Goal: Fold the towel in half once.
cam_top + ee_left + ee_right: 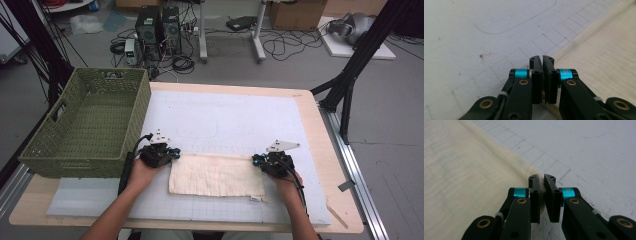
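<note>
Two grippers, one cream cloth (217, 175), a corner pinched at each end.

The cloth is laid flat at lower centre on the white mat (235, 120); its far corners are clamped by the left gripper (174, 152) and right gripper (256, 160), jaws nearly closed on fabric.

Both forearms come in from the near edge, each hand wrapped around its tool from behind. The left gripper (542, 58) has its jaws pressed together, pinching a thin edge between the pads. The right gripper (541, 177) is likewise closed, jaws nearly meeting at its tips.
</note>
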Tool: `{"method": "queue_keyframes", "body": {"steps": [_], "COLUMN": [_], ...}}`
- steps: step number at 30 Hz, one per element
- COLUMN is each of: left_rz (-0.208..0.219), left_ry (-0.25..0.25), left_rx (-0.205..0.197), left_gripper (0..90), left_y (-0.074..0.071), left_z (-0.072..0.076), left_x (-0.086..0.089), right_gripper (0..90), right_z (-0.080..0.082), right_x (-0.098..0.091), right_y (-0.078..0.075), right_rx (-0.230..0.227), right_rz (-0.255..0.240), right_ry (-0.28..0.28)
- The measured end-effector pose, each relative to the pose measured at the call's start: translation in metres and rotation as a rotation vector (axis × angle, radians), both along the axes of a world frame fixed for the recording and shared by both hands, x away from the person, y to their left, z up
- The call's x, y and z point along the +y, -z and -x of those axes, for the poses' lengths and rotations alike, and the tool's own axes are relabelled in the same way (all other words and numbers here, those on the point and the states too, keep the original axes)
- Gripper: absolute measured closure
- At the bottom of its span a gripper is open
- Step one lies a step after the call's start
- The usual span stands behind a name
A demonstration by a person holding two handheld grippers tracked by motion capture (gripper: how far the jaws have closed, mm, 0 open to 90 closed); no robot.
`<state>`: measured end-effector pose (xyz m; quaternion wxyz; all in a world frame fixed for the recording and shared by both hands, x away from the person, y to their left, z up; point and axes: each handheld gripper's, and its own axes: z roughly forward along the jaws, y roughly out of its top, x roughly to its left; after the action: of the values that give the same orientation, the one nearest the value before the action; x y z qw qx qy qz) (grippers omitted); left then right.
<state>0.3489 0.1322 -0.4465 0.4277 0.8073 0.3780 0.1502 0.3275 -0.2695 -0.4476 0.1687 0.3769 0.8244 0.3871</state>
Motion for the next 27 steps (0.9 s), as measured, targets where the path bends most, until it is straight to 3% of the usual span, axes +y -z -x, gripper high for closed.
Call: {"method": "queue_keyframes", "body": {"steps": [4,11,13,15,19,23,25,27], "left_rz": [0.037,0.059,0.053,0.064,0.046,0.035,0.042,0.038], "left_ry": [-0.063,-0.139,-0.144,-0.156,-0.163,-0.185,-0.183,-0.180], "left_rx": [-0.048,-0.055,-0.040,-0.058,-0.081,-0.033,-0.047,-0.053], "left_gripper": [86.2,86.2,86.1,86.1,86.1,85.8,85.2,81.8], "left_y": [-0.004,-0.002,-0.003,-0.006,-0.008,0.003,0.002,0.002], "left_z": [-0.002,-0.014,-0.018,-0.022,-0.031,-0.039,-0.038,-0.038], "left_x": [0.001,-0.001,-0.002,-0.003,-0.007,-0.007,-0.007,-0.007], "right_gripper": [84.2,84.1,84.1,84.1,84.0,84.0,84.0,83.8], "right_z": [0.004,-0.009,-0.017,-0.023,-0.033,-0.041,-0.042,-0.043], "right_x": [0.010,0.019,0.021,0.023,0.025,0.032,0.035,0.035], "right_y": [-0.004,-0.007,-0.007,-0.008,-0.006,-0.004,-0.002,0.001], "right_rx": [-0.052,-0.090,-0.099,-0.105,-0.100,-0.117,-0.117,-0.112], "right_rz": [0.075,0.089,0.093,0.105,0.109,0.150,0.177,0.174], "right_ry": [0.017,0.096,0.117,0.139,0.176,0.200,0.206,0.216]}}
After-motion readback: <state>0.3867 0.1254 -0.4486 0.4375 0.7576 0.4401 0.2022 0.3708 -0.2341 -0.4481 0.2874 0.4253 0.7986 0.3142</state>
